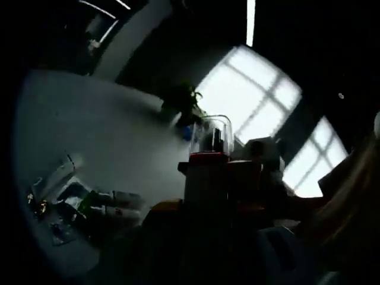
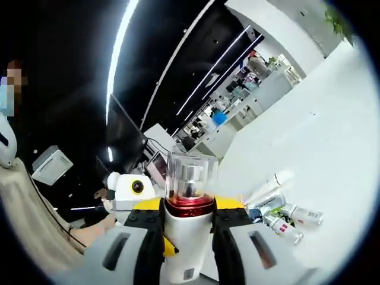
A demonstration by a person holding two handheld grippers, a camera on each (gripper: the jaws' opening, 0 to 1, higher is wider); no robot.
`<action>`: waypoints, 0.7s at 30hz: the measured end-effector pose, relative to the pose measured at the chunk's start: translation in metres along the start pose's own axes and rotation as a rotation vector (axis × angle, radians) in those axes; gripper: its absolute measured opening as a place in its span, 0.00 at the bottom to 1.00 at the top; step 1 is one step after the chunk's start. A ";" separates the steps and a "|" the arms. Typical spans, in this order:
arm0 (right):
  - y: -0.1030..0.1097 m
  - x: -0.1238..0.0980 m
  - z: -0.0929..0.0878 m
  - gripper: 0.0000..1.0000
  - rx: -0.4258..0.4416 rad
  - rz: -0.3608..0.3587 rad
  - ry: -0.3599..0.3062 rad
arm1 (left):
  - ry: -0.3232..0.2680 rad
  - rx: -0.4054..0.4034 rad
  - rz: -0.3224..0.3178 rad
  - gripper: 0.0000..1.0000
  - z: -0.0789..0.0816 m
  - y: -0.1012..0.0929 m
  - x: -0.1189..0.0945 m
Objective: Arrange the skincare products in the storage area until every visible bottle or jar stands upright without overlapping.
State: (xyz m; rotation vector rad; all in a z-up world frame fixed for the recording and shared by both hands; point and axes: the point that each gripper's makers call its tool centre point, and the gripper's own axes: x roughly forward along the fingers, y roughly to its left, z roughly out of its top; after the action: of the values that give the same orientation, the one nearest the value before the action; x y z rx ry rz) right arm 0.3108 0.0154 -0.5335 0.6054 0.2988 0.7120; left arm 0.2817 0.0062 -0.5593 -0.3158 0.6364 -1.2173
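A white bottle (image 2: 189,237) with a clear cap and a red collar stands upright between my right gripper's (image 2: 189,209) yellow-and-black jaws, which are shut on its body. It is held up in the air above the white table (image 2: 332,136). The left gripper (image 2: 132,191) comes in from the left, close beside the bottle. In the dim left gripper view the same bottle (image 1: 211,141) shows at centre, with dark jaw shapes and orange patches on both sides of its lower body. It is too dark to tell whose they are. Several tubes and small bottles (image 2: 284,217) lie on their sides on the table.
The heap of lying products (image 1: 89,205) is at the lower left of the pale table (image 1: 101,124). A potted plant (image 1: 181,101) stands at the table's far edge before bright windows. A person (image 2: 24,196) is close on the left. Office desks lie beyond.
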 end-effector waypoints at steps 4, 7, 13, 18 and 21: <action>-0.005 0.002 0.003 0.29 -0.147 -0.130 0.025 | 0.037 0.199 0.169 0.30 0.004 0.011 0.003; -0.007 0.005 0.005 0.28 -0.229 -0.215 0.036 | 0.046 0.310 0.269 0.29 0.007 0.014 0.006; -0.008 0.005 0.013 0.28 -0.207 -0.309 -0.007 | -0.016 0.381 0.461 0.27 0.014 0.020 0.006; -0.006 0.004 0.010 0.28 -0.169 -0.348 -0.029 | 0.055 0.541 0.609 0.27 0.014 0.026 0.002; -0.006 0.003 0.012 0.29 -0.185 -0.355 -0.032 | 0.035 0.455 0.541 0.26 0.012 0.023 0.004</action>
State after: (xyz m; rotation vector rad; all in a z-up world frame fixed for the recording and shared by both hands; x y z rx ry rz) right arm 0.3216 0.0091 -0.5278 0.3736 0.2968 0.3824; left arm 0.3077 0.0092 -0.5631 0.2506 0.4181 -0.8115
